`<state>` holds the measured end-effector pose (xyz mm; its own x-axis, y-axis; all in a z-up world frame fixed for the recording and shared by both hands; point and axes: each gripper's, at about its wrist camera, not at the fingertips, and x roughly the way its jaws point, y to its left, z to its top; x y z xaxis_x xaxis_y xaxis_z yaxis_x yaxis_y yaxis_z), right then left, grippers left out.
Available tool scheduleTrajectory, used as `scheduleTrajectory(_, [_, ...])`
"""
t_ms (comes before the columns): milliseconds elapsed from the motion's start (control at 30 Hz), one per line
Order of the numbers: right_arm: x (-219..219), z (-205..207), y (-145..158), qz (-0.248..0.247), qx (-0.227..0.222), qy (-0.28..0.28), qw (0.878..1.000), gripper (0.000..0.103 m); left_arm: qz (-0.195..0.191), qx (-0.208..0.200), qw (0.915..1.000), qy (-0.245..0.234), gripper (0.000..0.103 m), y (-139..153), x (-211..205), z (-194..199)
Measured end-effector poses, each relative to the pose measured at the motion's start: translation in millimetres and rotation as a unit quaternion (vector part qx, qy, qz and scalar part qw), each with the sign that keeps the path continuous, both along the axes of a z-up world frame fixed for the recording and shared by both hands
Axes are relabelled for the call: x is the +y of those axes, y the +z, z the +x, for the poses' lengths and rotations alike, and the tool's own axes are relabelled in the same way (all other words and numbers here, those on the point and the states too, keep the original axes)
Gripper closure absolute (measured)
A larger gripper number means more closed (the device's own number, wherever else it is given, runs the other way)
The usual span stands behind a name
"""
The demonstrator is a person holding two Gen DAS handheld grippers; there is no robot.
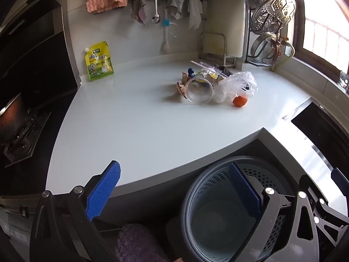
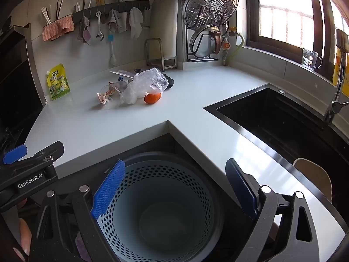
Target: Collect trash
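Nearest of all, both pairs of tongs stood wide apart and held nothing: the left tongs over the counter's edge, the right tongs straight above the bin. That bin, a round plastic tub with a perforated wall and a smooth floor, sat below the tongs in the counter's inner corner and looked empty.

Beyond the tongs stretched the counter, pale, glossy and flat. Well ahead of both tongs, toward the back wall, lay the trash in one loose heap. A clear plastic cup rested on its side, mouth toward the left tongs; it was probably light, thin and easily crushed, so its rim seemed the best place to pinch. Touching it lay a crumpled thin plastic bag, soft and slippery, best gathered at a bunched fold. An orange fruit, round and firm, sat against the bag and would likely roll. Torn wrappers behind the cup looked flimsy.
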<state>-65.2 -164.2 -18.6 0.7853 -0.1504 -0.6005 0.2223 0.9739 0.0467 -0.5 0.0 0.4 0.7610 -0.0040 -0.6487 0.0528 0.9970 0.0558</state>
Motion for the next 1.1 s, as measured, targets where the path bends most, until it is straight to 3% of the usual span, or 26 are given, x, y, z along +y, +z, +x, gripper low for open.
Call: scheduleTrajectory(1100, [0,-2,1,0.001,-0.003,0.002,1.000,0.014,-0.010,0.006,0.9999,0.000,0.006,0,2,1])
